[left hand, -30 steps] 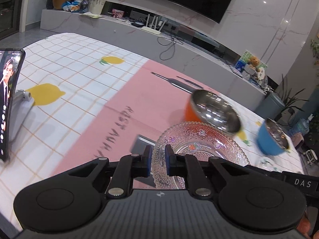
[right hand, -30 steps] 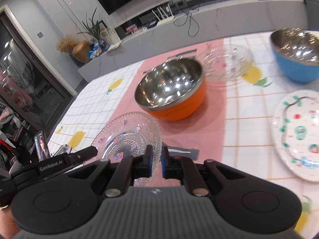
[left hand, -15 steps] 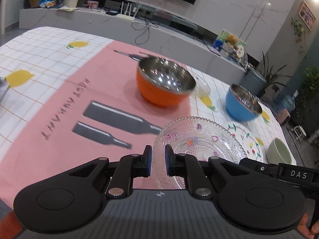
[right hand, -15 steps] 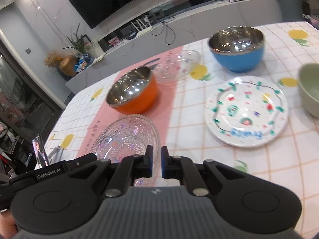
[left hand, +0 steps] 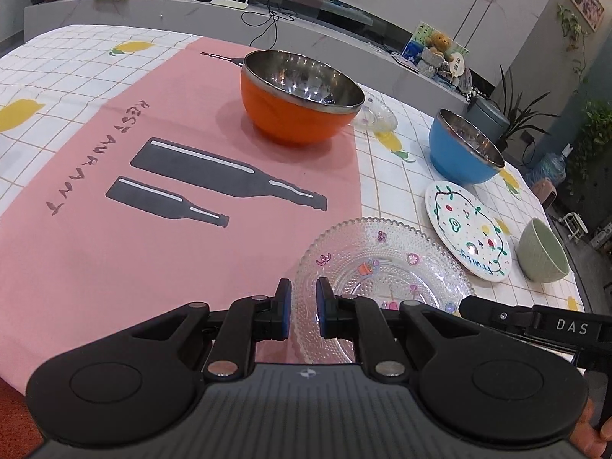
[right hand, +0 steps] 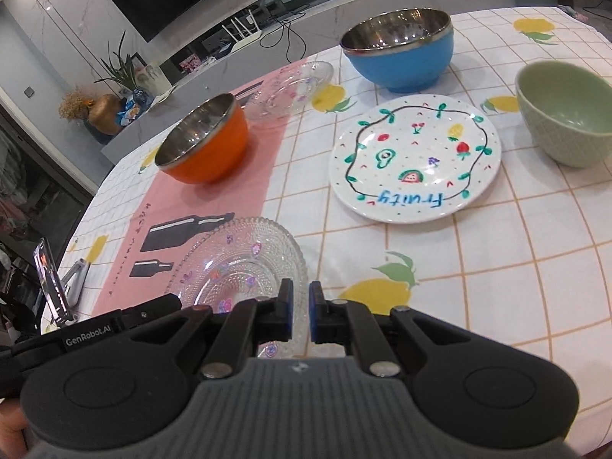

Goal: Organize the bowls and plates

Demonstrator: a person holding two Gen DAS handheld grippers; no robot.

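A clear beaded glass plate (left hand: 382,267) (right hand: 237,260) with small flower prints is held low over the tablecloth from both sides. My left gripper (left hand: 304,300) is shut on its left rim and my right gripper (right hand: 301,300) is shut on its right rim. Just beyond it lies a white plate (left hand: 466,237) (right hand: 417,157) painted with fruit. An orange steel-lined bowl (left hand: 302,107) (right hand: 206,145), a blue one (left hand: 463,149) (right hand: 401,49) and a pale green bowl (left hand: 543,256) (right hand: 566,111) stand around it. A smaller glass plate (left hand: 376,116) (right hand: 290,88) sits behind the orange bowl.
A pink runner (left hand: 153,191) with bottle prints covers the table's left part. A phone on a stand (right hand: 49,283) is near the left edge. The table's right edge runs just past the green bowl. A low TV bench (left hand: 229,11) stands behind the table.
Both grippers have carried the glass plate to the right, from beside the phone to next to the white fruit plate. The phone has left the left wrist view.
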